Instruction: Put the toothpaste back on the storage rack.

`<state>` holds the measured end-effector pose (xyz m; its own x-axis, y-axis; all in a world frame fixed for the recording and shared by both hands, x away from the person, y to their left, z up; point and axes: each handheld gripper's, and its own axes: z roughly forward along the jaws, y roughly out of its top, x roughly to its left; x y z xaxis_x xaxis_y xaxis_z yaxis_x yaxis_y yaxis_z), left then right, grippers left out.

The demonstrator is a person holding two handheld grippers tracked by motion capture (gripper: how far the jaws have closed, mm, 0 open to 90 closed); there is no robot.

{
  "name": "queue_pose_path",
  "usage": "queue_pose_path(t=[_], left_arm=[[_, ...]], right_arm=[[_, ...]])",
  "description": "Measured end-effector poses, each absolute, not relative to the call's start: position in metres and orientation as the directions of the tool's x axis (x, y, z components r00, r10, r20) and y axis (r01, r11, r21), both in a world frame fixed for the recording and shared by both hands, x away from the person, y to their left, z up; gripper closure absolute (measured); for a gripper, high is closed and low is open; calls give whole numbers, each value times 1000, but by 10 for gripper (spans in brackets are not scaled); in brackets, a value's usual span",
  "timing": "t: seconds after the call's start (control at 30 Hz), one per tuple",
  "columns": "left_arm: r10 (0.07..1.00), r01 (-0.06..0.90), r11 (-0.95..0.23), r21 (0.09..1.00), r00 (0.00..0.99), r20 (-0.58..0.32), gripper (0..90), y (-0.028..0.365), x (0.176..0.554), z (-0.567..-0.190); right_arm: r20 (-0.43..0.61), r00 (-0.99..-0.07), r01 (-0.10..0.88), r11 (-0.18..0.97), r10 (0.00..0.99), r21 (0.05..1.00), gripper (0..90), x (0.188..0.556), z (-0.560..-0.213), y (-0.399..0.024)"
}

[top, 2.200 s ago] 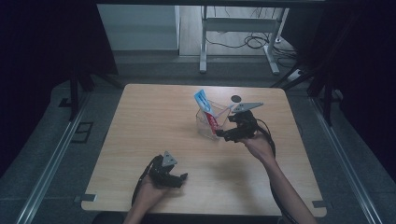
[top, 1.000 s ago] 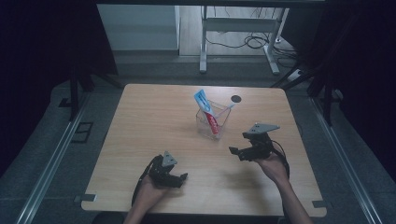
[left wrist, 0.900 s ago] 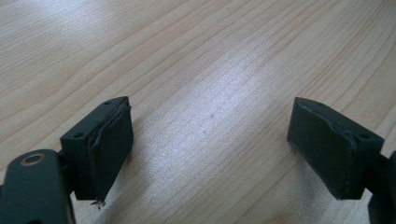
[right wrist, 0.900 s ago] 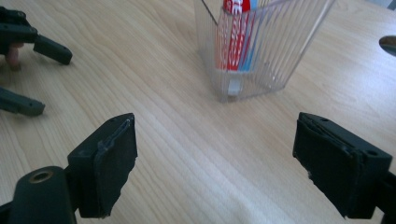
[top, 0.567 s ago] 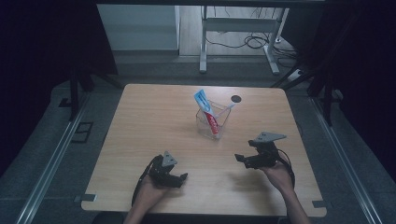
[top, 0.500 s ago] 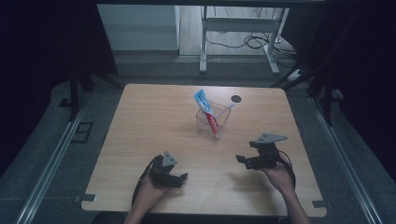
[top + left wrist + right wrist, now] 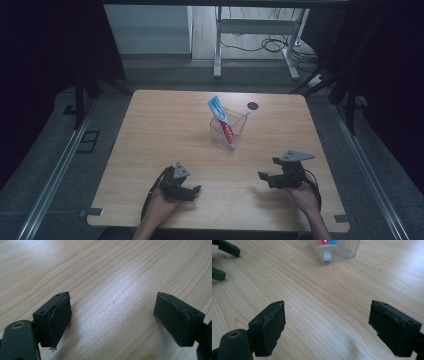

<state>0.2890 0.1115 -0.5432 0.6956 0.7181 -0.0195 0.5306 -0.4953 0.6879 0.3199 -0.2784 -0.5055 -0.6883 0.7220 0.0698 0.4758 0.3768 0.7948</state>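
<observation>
A clear ribbed plastic holder [image 7: 235, 138] stands at the middle of the wooden table [image 7: 150, 130]. A blue, white and red toothpaste tube [image 7: 220, 113] stands in it cap down, beside a thin white item leaning right. My right gripper [image 7: 265, 179] rests open near the front right, its jaws pointing left with nothing between them. My left gripper [image 7: 193, 192] lies open at the front left, jaws pointing right. The right gripper view has the holder [image 7: 344, 252] ahead, with my right gripper [image 7: 327, 325] wide apart over bare wood. My left gripper [image 7: 112, 320] also spans bare wood.
A small black round mark [image 7: 253, 105] sits on the table behind the holder. The other gripper's black jaw tips [image 7: 223, 260] reach into the top left of the right gripper view. A metal desk frame [image 7: 255, 40] and cables stand on the floor beyond.
My right gripper has pulled back from beside the holder toward the front right of the table, empty. The left gripper and the holder have not moved.
</observation>
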Motion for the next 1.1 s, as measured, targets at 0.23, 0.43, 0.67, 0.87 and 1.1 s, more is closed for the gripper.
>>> queue_pose_path(t=[0.23,0.43,0.67,0.87,1.1], left_arm=[[718,531,-495,688,695,-20,148,111,289,-543],[718,531,-495,688,696,-20,148,111,289,-543],[718,531,-495,688,695,-20,147,111,289,-543],[717,528,-497,688,697,-18,148,112,289,-543],[718,529,-495,689,696,-19,147,111,289,-543]], right_arm=[[70,-688,479,380,722,791,137,313,-512,-281],[72,-691,491,393,719,777,136,307,-519,-281],[67,-687,502,406,723,764,135,301,-529,-282],[37,-680,506,431,732,747,136,301,-538,-284],[5,-684,504,468,729,726,133,300,-542,-282]])
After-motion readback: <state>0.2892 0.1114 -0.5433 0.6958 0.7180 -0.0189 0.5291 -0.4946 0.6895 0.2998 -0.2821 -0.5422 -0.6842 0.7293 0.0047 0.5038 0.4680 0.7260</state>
